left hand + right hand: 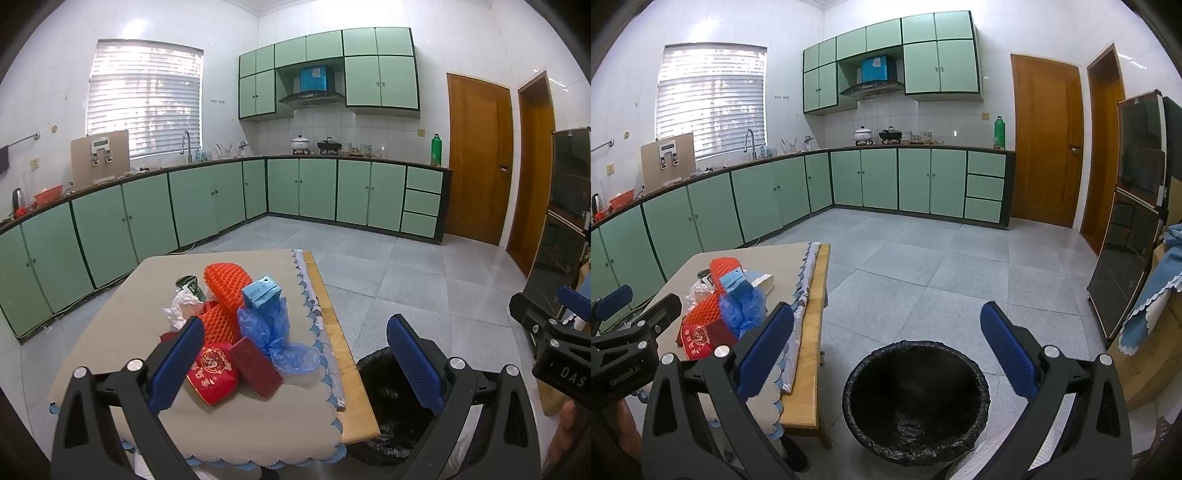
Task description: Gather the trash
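Black-lined trash bin (916, 398) beside table (807, 369) holds nothing visible.

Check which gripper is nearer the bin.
Right. The right gripper hangs open just above the lined trash bin; the left gripper is over the table's trash pile, bin to its right.

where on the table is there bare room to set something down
The table cloth is bare along its left side and far edge, and in front of the red packet near the scalloped hem. The middle right is crowded: orange foam net, blue carton, blue plastic bag, crumpled paper.
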The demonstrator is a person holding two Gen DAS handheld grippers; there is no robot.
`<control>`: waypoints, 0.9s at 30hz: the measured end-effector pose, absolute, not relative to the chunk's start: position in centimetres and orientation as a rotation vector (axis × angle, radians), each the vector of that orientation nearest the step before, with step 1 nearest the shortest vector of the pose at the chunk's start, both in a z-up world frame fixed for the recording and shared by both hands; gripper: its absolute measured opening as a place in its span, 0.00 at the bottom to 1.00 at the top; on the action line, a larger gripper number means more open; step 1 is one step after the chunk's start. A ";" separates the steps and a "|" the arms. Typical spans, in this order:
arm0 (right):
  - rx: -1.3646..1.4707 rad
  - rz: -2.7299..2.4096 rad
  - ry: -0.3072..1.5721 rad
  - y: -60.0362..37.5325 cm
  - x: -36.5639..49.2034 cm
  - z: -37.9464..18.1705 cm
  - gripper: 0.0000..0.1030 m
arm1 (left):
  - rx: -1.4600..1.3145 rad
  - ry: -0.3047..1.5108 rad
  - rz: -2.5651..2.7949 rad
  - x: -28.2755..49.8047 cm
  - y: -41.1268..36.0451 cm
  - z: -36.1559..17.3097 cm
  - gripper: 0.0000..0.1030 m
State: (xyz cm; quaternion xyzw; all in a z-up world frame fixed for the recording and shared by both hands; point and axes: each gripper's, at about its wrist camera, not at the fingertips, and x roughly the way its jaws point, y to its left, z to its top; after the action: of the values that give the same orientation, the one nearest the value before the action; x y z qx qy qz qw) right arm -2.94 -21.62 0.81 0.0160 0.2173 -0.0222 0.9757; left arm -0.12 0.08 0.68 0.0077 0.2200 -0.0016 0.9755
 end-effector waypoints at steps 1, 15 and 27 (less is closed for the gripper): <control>0.032 -0.045 0.438 -21.6 -3.0 0.8 0.95 | 0.014 0.439 0.001 -0.3 0.0 0.2 0.94; 0.039 -0.044 0.429 -21.8 -3.0 1.3 0.95 | 0.010 0.438 0.003 0.0 0.3 0.4 0.94; 0.039 -0.044 0.430 -21.7 -3.0 1.2 0.95 | 0.011 0.438 0.002 -0.2 0.1 0.5 0.94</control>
State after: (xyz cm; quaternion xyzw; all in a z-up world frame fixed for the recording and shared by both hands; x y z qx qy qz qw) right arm -2.98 -21.68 1.20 0.0191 0.2132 -0.0218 0.9766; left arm -0.22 0.13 0.48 0.0055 0.2170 0.0010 0.9762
